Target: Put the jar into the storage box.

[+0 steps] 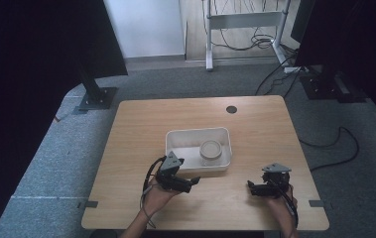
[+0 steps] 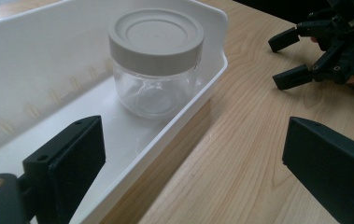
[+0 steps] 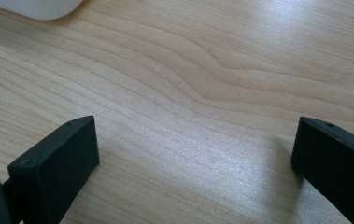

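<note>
Two hand-held grippers sit low over the tabletop [image 1: 141, 124], both with jaws spread apart and holding nothing: the left hand-held gripper [image 1: 191, 182] points toward 3 o'clock along the near wall of the white tray [image 1: 175, 136], and the right hand-held gripper [image 1: 250, 187] rests at about 4 o'clock from the tray, well apart from it. A clear jar [image 2: 155, 84] with a grey lid [image 2: 156, 33] stands upright in the tray's right end. Judging from the left gripper view, the open jaws straddle the tray's near rim facing the jar, probably readying a reach for it.
</note>
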Demonstrator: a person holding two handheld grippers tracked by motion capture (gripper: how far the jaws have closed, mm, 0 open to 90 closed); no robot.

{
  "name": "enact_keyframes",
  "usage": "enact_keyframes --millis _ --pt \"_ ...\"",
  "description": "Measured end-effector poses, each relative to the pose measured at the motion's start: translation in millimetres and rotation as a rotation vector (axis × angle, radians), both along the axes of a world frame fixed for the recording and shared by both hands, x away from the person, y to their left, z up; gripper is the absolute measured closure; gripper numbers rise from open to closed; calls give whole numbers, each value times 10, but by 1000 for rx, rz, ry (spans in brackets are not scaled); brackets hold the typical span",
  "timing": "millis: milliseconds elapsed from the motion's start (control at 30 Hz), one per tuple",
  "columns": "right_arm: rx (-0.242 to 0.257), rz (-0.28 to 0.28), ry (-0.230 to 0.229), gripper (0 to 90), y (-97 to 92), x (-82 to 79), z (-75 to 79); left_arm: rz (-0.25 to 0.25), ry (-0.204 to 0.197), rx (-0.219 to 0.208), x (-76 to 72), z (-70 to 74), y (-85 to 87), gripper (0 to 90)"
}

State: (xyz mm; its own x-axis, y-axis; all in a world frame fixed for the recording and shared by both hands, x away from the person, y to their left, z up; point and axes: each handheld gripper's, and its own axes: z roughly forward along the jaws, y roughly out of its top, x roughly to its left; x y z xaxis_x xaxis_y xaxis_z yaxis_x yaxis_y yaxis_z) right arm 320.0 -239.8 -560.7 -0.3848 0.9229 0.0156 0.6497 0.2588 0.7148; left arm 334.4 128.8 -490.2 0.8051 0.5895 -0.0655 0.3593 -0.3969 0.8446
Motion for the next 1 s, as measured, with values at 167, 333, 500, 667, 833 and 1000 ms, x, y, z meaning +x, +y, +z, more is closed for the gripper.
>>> enact_keyframes --millis 167,333,500,667,833,1000 --pt "0 0 0 6 2 0 0 7 -3 0 -29 -20 88 59" --pt "0 0 0 6 3 0 0 20 1 -6 -51 -60 206 59" --pt "0 -1 0 6 4 0 0 38 6 -27 -82 -111 322 59" --pt "0 -1 0 6 6 -1 0 56 10 -36 -116 -180 425 60" --pt "-1 -2 0 6 7 -1 0 70 24 -23 -144 -278 502 59" --pt "-1 -2 0 6 8 -2 0 84 32 13 -178 -384 562 59"
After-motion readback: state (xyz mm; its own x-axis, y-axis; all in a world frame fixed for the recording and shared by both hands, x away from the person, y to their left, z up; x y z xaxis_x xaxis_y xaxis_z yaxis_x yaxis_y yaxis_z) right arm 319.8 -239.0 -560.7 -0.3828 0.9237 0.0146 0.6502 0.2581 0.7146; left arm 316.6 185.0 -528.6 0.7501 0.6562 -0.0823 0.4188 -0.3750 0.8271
